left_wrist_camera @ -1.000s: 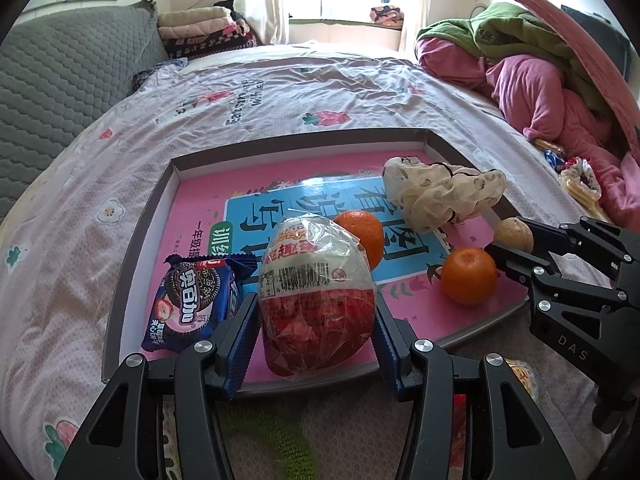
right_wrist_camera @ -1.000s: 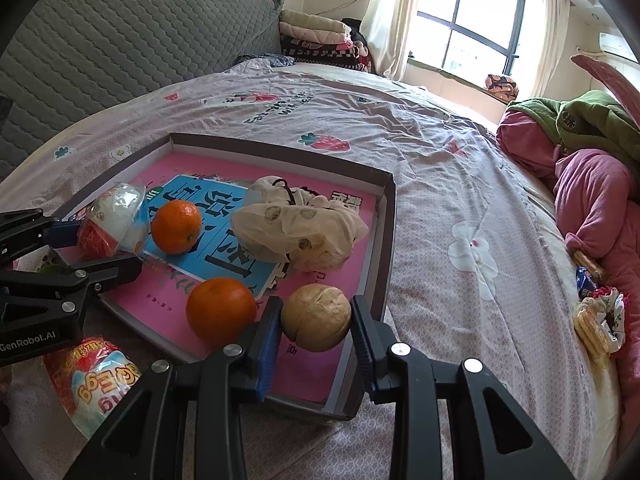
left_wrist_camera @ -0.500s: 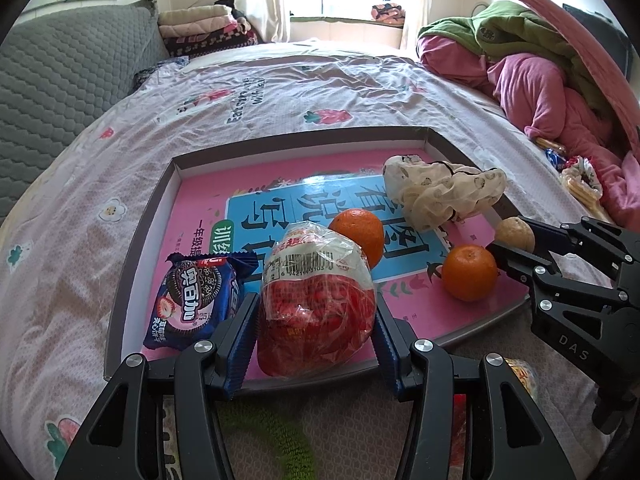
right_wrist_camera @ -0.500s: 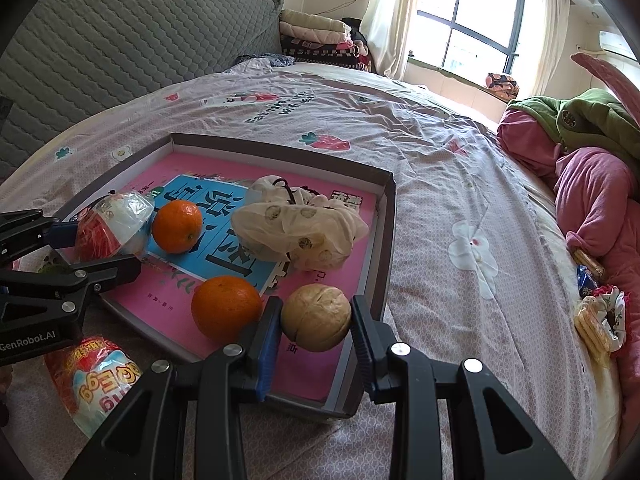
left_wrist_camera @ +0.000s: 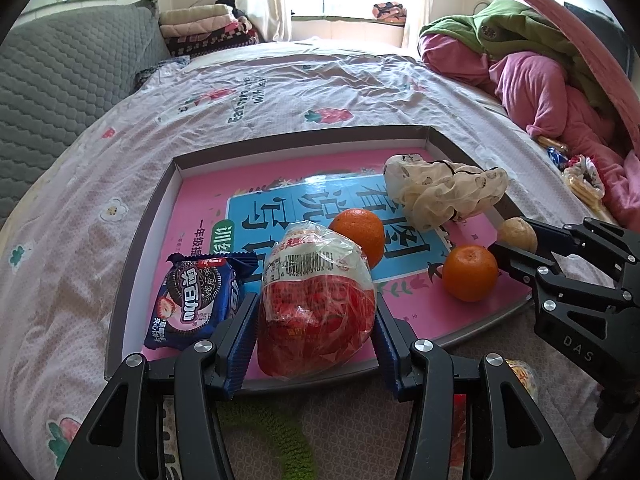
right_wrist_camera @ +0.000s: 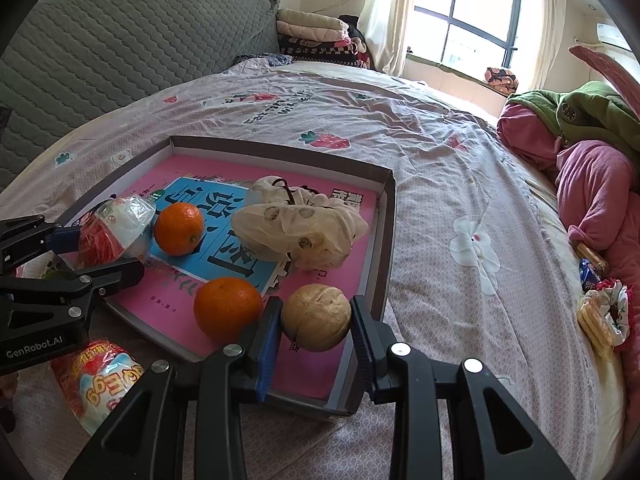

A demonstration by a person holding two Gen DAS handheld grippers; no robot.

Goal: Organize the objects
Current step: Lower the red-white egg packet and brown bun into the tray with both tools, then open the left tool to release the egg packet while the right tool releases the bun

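the left gripper (left_wrist_camera: 316,320) is gripping an egg-shaped snack pack (left_wrist_camera: 316,304) wrapped in clear plastic, red below and white above; both blue pads are pressing on its sides. the pack is sitting over the near rim of a shallow box lid (left_wrist_camera: 136,240) that is lying on a bedspread (left_wrist_camera: 280,80). just to the left of this gripper a blue cookie packet (left_wrist_camera: 196,304) is lying on the pink book cover lining the lid. just beyond the gripper's tips an orange (left_wrist_camera: 358,234) is resting, partly hidden behind the pack. further ahead and to the right a crumpled cream bag (left_wrist_camera: 444,194) is lying near the lid's far right corner.

the right gripper (right_wrist_camera: 316,324) is clenching a round tan walnut-like ball (right_wrist_camera: 316,322), its pads touching both sides, over the lid's near right corner. just to the left of this gripper a second orange (right_wrist_camera: 228,308) is sitting, almost touching the left finger. ahead of it the cream bag is lying. far to its left the left gripper is showing with the snack pack. below and left of this gripper, outside the lid, another egg-shaped pack (right_wrist_camera: 100,380) is lying on the bed. far to the right a heap of pink and green clothes (right_wrist_camera: 588,152) is piling up.
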